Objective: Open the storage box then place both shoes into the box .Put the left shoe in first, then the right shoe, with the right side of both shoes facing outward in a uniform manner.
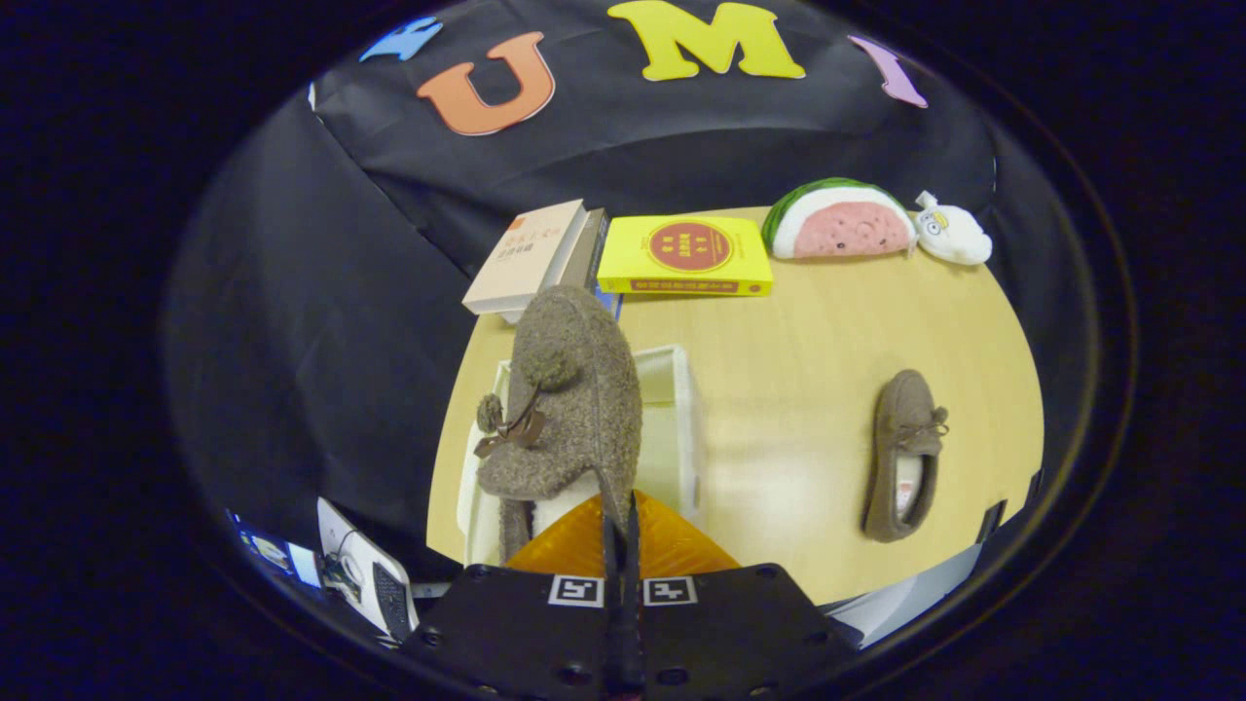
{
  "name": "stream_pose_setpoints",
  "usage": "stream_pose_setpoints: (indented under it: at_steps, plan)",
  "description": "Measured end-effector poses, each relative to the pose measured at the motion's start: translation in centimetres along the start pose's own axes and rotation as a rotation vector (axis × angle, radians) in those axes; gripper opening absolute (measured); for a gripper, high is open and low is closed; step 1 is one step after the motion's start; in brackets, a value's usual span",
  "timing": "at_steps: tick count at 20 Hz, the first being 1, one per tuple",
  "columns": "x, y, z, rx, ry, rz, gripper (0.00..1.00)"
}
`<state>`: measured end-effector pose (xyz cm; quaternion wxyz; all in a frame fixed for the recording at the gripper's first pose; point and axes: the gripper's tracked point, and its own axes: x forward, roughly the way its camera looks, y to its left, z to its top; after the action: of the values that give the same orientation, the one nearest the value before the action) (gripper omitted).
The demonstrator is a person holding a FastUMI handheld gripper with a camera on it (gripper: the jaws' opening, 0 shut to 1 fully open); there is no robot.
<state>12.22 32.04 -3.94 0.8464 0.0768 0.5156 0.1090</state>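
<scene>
My gripper [620,514] is shut on a brown fuzzy shoe [569,399], pinching its heel edge between the two fingers. The shoe hangs toe-forward, tilted on its side, with its bow lace and pompoms facing left. It hovers over the open white storage box [681,409], whose inside shows pale to the right of the shoe. A second brown shoe [905,453] lies flat on the wooden table [808,389], well to the right of the box, opening up, toe pointing away from me.
Beyond the box lie a tan book [526,258] and a yellow book [686,255]. A watermelon-slice plush [839,219] and a small white plush [954,234] sit at the table's far edge. A laptop [365,574] stands low to the left, off the table.
</scene>
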Motion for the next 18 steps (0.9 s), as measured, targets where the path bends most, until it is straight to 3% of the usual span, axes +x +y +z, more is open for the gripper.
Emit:
stream_pose_setpoints:
  at_steps: [6,10,18]
  plan:
    - [8.3,3.7,-4.4,0.0,0.078,-0.018,0.0]
    - [12.4,3.6,-6.2,0.031,0.147,-0.052,0.0]
    - [14.3,3.5,-7.1,0.002,0.186,-0.079,0.0]
